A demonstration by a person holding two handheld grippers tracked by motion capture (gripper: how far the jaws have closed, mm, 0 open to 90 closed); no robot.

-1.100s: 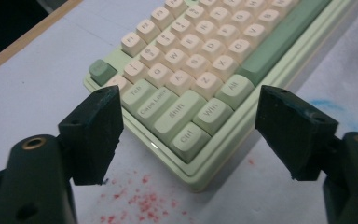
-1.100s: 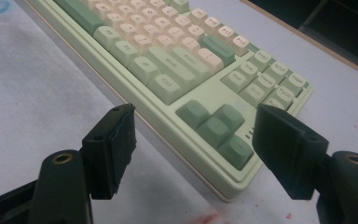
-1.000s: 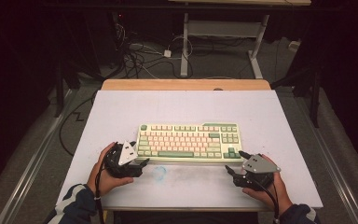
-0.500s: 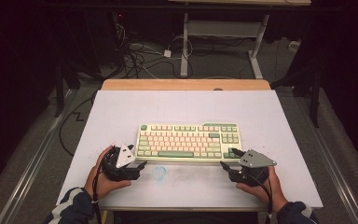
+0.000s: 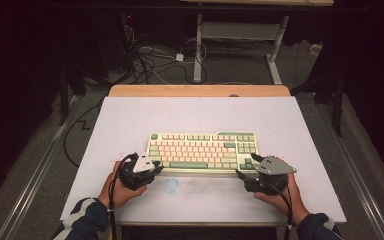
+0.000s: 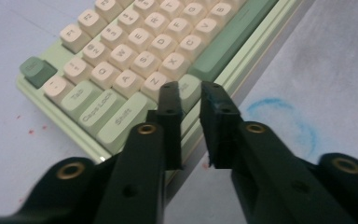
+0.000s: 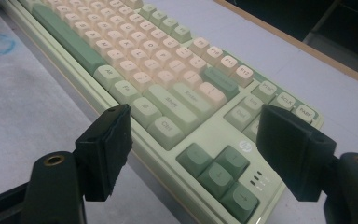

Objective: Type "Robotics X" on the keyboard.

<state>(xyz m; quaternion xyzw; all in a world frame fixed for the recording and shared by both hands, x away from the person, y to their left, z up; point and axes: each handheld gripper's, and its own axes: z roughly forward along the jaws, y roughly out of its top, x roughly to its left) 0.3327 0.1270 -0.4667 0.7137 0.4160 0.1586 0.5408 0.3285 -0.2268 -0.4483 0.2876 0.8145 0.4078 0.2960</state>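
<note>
keyboard [image 5: 202,152], pale green with cream and darker green keys, lies flat near the front middle of the white surface [image 5: 200,112] in the high view. the left hand-held gripper [image 5: 152,167] sits at the keyboard's front left corner, the right hand-held gripper [image 5: 245,167] at its front right corner, each held by a hand coming in from the bottom edge. a faint blue ring [image 5: 171,185] marks the surface just in front of the keyboard.

in the left gripper view, the jaws stand narrow with a slim gap, their tips over the keyboard's [image 6: 135,60] front edge near the shift key.

in the right gripper view, the jaws stand wide apart, either side of the arrow keys [image 7: 219,172] at the keyboard's corner.
</note>
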